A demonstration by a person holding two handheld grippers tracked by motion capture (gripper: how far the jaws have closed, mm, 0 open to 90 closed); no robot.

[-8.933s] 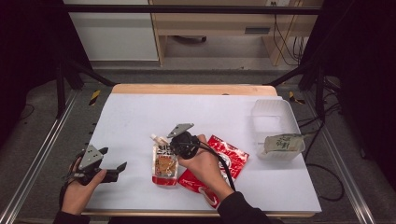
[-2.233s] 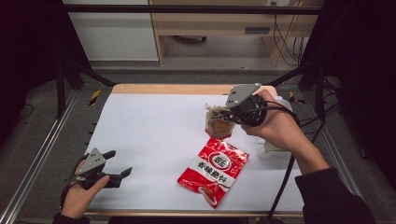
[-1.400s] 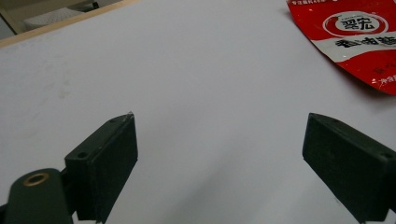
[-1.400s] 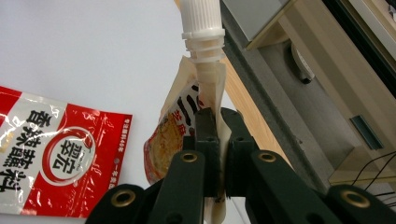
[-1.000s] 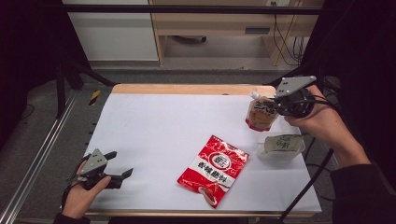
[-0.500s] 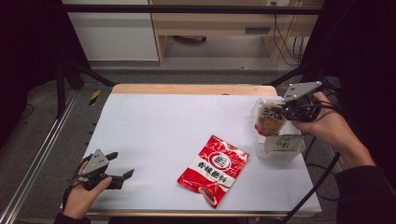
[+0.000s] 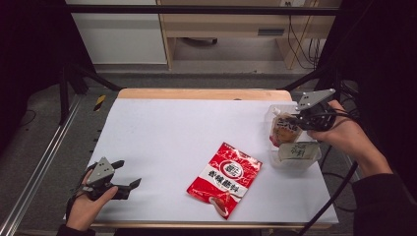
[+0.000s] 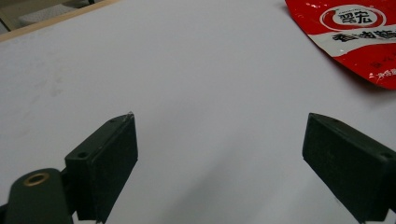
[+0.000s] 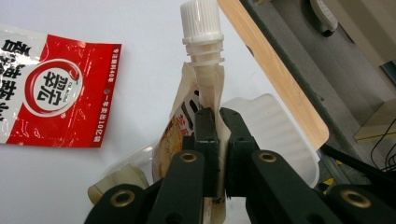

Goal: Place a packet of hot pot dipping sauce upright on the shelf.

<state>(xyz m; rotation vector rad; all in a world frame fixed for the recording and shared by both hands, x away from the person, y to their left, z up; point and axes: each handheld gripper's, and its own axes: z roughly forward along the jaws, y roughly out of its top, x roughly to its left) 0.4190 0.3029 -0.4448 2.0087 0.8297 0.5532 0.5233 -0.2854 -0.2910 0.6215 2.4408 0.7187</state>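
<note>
My right gripper point(image 7: 300, 119) point(image 9: 218, 122) is shut on a spouted pouch point(image 7: 284, 130) point(image 9: 196, 100) with a white screw cap, pinching it just below the spout. The pouch hangs over a clear plastic container point(image 7: 295, 160) point(image 9: 275, 130) at the table's right edge. Inside the container lies a pale green packet point(image 7: 298, 151). A red snack bag point(image 7: 225, 176) point(image 9: 51, 88) point(image 8: 359, 37) lies flat on the white table surface point(image 7: 187, 132). Near the front left corner my left gripper point(image 7: 127, 175) point(image 8: 219, 163) rests open with nothing between its jaws.
A wooden strip point(image 7: 201, 94) runs along the table's far edge. Dark metal frame bars point(image 7: 39, 162) flank the table on the left. Cables point(image 7: 339, 196) trail from the right gripper past the right edge.
My right gripper has carried the pouch from the table's middle to the right and lowered it over the clear container. The left gripper has stayed where it was.
</note>
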